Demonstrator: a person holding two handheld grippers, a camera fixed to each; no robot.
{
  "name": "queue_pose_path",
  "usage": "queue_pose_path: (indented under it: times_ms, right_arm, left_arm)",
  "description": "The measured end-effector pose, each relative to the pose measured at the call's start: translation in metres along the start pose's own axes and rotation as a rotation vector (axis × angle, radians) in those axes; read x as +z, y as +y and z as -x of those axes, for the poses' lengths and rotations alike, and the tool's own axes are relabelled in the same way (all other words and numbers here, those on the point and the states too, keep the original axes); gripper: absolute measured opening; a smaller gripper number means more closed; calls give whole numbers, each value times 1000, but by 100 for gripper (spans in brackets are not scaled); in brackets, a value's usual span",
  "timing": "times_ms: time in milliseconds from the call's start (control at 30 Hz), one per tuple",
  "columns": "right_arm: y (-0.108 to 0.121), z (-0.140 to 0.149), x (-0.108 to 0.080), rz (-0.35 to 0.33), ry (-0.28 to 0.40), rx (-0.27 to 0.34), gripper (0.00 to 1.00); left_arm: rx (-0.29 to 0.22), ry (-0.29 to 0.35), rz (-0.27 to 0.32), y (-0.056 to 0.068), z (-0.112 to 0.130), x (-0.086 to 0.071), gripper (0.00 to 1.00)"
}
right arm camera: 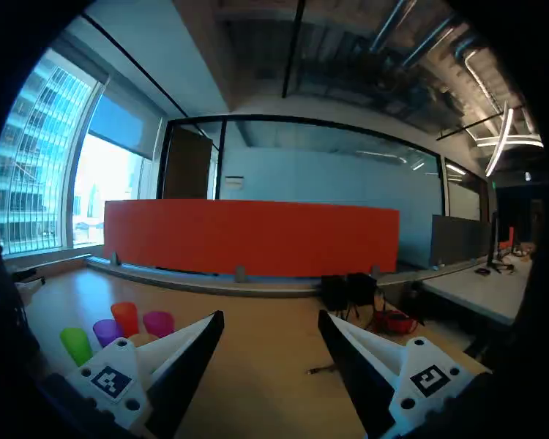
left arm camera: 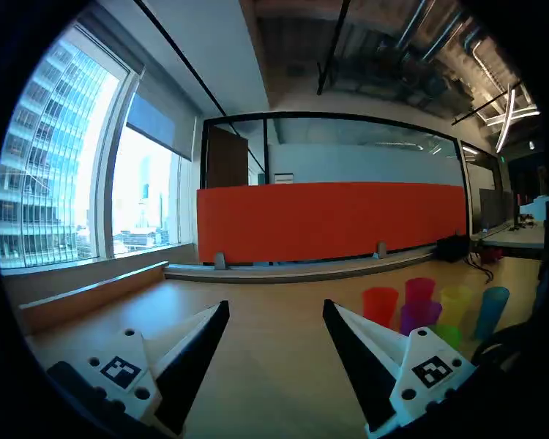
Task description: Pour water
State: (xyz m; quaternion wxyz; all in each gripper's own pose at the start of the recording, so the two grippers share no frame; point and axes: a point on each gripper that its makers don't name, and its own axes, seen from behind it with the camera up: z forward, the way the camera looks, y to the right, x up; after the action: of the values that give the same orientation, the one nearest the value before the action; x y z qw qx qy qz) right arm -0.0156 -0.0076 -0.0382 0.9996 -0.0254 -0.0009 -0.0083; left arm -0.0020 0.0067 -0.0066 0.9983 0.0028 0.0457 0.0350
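Cups: coloured plastic cups stand upright in a tight cluster on the wooden worktop, ahead and to the right of the left gripper, clear of its fingers.
Writing: a square black-and-white coded tag sits on each finger; a wall sign is too small to read.
Left gripper: held level, low over the worktop, jaws spread wide and holding nothing.
Right gripper: also level, jaws wide apart and empty.
Left gripper view: six cups, namely orange cup, pink cup, purple, yellow cup, green cup and blue cup; a tall window at left.
Right gripper view: four of the cups (green, purple, orange, pink) at lower left, partly behind the finger on that side; black boxes and a red cable lie below the orange partition.
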Motion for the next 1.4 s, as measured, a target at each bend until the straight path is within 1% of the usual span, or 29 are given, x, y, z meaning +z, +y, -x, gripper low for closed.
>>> queue_pose_path:
  times_ms: [200, 400, 567, 700, 967, 1167, 1267, 1400]
  right_arm:
    - [0, 2, 1, 1, -4, -3, 100]
    - [-2, 1, 2, 0, -5, -5, 100]
    - [-4, 1, 2, -3, -4, -2, 100]
    - [-3, 0, 3, -3, -3, -3, 100]
    - [-4, 0, 4, -11, 4, -6, 100]
    - [-9, 3, 5, -29, 14, -7, 100]
    - [-9, 5, 7, -35, 27, -4, 100]
    - [-9, 12, 11, -37, 38, 16, 100]
  left_arm:
    - [-9, -14, -9, -5, 12, 0, 95]
    - [-27, -22, -2, -5, 15, 0, 95]
    - [-30, -38, 1, -5, 21, 2, 95]
    - [-28, -46, 8, -3, 22, 2, 95]
    - [-27, -47, 10, -3, 23, 2, 95]
    - [-28, -47, 10, -3, 23, 2, 95]
    - [-28, -47, 10, -3, 23, 2, 95]
    - [-27, -47, 10, -3, 23, 3, 95]
